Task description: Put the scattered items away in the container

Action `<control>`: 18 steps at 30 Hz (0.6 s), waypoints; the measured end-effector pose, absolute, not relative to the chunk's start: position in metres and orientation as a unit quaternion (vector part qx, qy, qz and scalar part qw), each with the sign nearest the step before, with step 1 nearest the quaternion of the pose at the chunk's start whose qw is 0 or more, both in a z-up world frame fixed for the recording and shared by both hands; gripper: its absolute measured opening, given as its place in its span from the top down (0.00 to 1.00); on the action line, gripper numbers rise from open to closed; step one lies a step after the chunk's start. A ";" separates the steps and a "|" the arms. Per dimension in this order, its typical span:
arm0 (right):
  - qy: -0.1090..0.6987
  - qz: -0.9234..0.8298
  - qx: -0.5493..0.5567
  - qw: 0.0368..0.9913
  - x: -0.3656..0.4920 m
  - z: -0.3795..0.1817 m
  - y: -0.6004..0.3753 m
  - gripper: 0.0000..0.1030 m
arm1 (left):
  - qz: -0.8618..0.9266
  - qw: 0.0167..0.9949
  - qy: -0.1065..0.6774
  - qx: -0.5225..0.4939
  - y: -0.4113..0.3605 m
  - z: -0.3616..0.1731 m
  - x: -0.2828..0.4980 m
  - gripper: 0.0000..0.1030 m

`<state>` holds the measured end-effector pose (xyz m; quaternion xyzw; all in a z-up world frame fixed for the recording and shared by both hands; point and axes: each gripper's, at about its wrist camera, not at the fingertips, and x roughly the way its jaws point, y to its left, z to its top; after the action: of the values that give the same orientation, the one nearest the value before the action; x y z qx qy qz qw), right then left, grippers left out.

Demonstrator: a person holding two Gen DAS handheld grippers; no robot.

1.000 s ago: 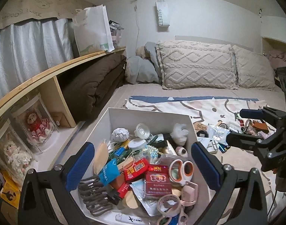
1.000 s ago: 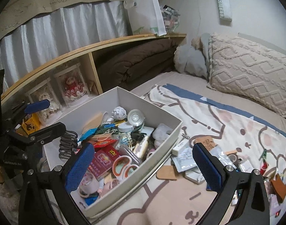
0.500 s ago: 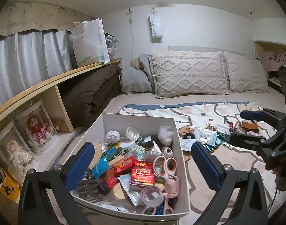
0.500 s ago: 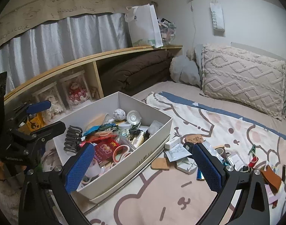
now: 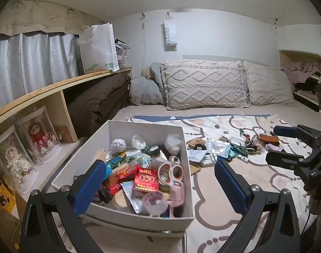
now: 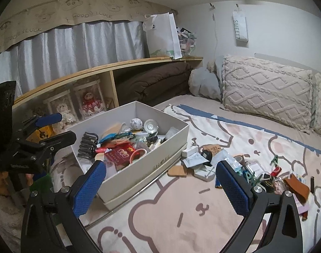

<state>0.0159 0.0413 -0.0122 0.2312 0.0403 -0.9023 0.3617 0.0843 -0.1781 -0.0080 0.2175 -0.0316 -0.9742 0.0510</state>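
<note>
A white box (image 5: 145, 127) (image 6: 173, 145) sits on the bed, full of small items: a red packet (image 5: 145, 179), scissors with pink rings (image 5: 171, 171), tape, a black spring clip (image 6: 86, 144). More items lie scattered on the cartoon blanket to its right (image 5: 221, 147) (image 6: 240, 166), among them a wooden tag (image 6: 177, 171) and a brown leather piece (image 6: 297, 186). My left gripper (image 5: 160, 187) is open and empty, held back from the box's near side. My right gripper (image 6: 161, 186) is open and empty, above the blanket near the box's right corner.
A wooden shelf (image 5: 61, 84) runs along the left with boxed dolls (image 5: 39, 136) and a folded brown duvet (image 5: 99, 103). A white bag (image 5: 98, 46) stands on top. Pillows (image 5: 204, 84) line the far end of the bed.
Both grippers have pulled back and up from the box, so it looks smaller and further off. Both stay open and empty.
</note>
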 end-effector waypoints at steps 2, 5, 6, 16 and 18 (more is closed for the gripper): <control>0.041 -0.904 0.227 0.361 0.023 -0.014 0.044 0.00 | -0.974 0.050 -0.031 0.218 -0.175 -0.012 0.090 0.00; 0.040 -0.903 0.228 0.361 0.031 -0.019 0.049 0.00 | -0.974 0.048 -0.034 0.221 -0.170 -0.018 0.097 0.00; 0.042 -0.903 0.228 0.360 0.033 -0.021 0.050 0.00 | -0.973 0.048 -0.035 0.221 -0.168 -0.020 0.099 0.00; 0.050 -0.907 0.226 0.352 0.052 -0.036 0.060 0.00 | -0.972 0.035 -0.034 0.229 -0.157 -0.036 0.117 0.00; 0.046 -0.907 0.226 0.352 0.055 -0.037 0.062 0.00 | -0.972 0.034 -0.032 0.231 -0.155 -0.038 0.119 0.00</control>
<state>0.0547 0.0615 -0.0368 0.2260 0.0463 -0.9073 0.3516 0.1193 -0.1552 -0.0384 0.2310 -0.0321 -0.9718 0.0341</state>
